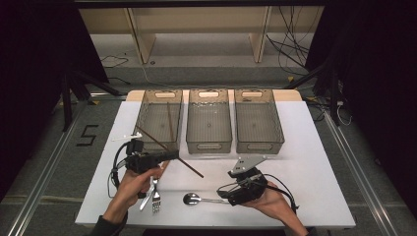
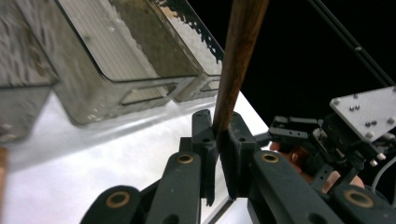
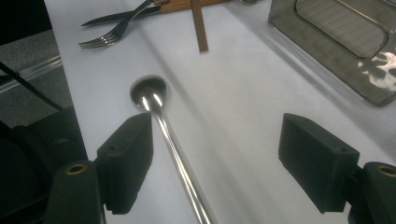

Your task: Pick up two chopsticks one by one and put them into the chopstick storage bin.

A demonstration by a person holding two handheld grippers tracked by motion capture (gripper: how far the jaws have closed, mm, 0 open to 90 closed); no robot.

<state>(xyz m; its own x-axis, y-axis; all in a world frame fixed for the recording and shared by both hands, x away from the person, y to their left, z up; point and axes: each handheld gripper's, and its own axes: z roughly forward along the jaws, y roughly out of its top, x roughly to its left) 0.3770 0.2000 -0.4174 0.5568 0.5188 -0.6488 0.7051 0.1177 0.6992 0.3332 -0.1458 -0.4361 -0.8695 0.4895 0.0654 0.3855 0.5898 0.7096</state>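
Starting with the high view, a brown chopstick (image 1: 169, 152) is seen pinched in the left gripper (image 1: 169, 155) at the lower left of centre, its jaws pressed together on the wood. The stick is carried clear of the white table (image 1: 314, 162), with its long axis running on a diagonal from the upper left, over the near wall of the left bin (image 1: 158, 120), down to the lower right. A second chopstick (image 1: 170, 123) is already lying in that bin, so the held one is judged to be bound for the same place. The middle bin (image 1: 209, 120) and right bin (image 1: 258, 120) are seen beside it. A fork (image 1: 156, 195) and knife (image 1: 147, 196) are left lying below the left hand (image 1: 133, 189). At the lower right, the right gripper (image 1: 225, 195) is held low with its jaws spread, just at the handle of a spoon (image 1: 196, 199).

In the left gripper view, the chopstick (image 2: 236, 60) is shown rising from between the closed pads (image 2: 236, 140) toward the top of the frame, gripped partway along so that it stays steady.

In the right gripper view, the spoon (image 3: 161, 116) is seen lying flat, bowl toward the upper left, handle running to the bottom centre. The pads (image 3: 128, 161) are set wide apart, not touching it, apparently placed for a pick-up across the handle.
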